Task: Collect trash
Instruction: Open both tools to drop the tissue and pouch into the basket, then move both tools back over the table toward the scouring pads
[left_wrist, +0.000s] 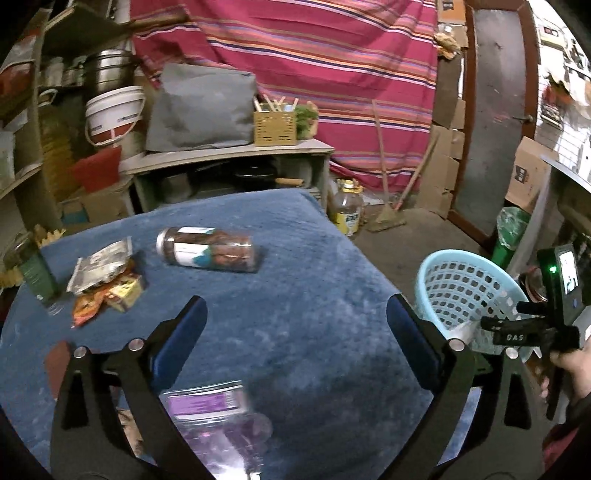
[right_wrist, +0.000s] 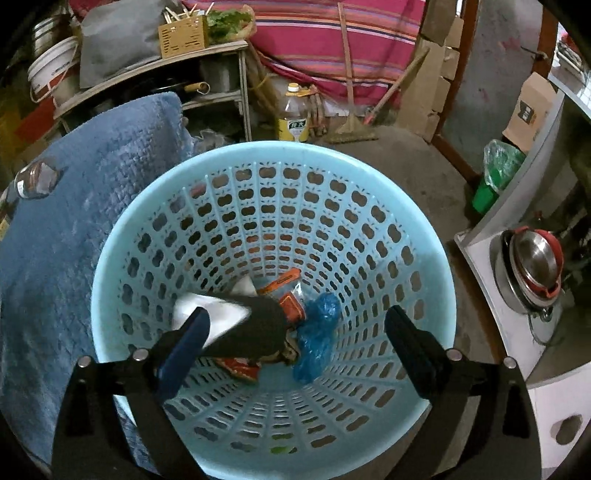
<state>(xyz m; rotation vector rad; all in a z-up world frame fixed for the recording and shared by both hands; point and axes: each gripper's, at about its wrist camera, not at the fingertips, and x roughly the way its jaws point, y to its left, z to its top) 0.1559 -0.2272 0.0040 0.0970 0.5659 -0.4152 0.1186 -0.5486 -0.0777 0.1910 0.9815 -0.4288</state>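
Right gripper (right_wrist: 295, 328) hung over the basket (right_wrist: 436, 295) beside the counter's right edge, fingers wide, for dropping. Left gripper (left_wrist: 295, 325) over blue counter (left_wrist: 295, 295), fingers wide, empty, facing wrappers (left_wrist: 105, 277) near left edge.

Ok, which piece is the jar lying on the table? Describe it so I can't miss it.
On the blue-covered table, look toward the far half, right of the crumpled wrappers. The jar lies on its side: clear, brown contents, white label, silver lid, the only cylinder there.
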